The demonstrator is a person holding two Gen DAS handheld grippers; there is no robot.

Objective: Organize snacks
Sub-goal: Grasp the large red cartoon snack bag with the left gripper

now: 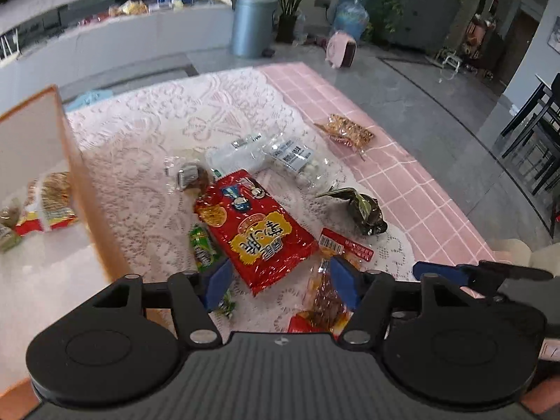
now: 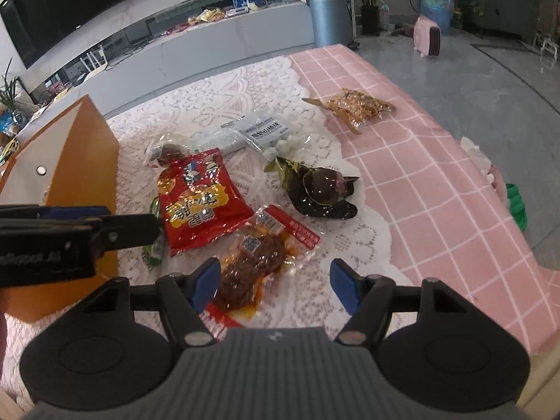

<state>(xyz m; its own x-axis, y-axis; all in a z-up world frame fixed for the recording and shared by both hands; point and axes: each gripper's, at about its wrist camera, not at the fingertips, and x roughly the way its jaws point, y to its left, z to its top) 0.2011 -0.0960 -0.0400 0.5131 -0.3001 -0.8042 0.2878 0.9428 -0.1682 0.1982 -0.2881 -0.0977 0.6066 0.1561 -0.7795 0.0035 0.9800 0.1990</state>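
Note:
Snacks lie on a lace cloth. My left gripper (image 1: 278, 281) is open and empty, its jaws either side of the near end of a red snack bag (image 1: 253, 229). A green candy pack (image 1: 203, 248) lies by its left finger. My right gripper (image 2: 274, 281) is open and empty above a clear pack of brown braised meat (image 2: 253, 260), which also shows in the left wrist view (image 1: 327, 301). The red bag (image 2: 196, 197) lies to its left. An orange box (image 1: 80, 189) at the left holds several snacks (image 1: 52, 199).
A dark green wrapped snack (image 2: 318, 189), a clear bag of white candies (image 2: 273, 136), a dark sweet in clear wrap (image 2: 168, 150) and a golden snack pack (image 2: 357, 106) lie farther out. The pink checked tablecloth (image 2: 437, 203) ends at the right edge. The left gripper (image 2: 70, 234) reaches in beside the orange box (image 2: 84, 147).

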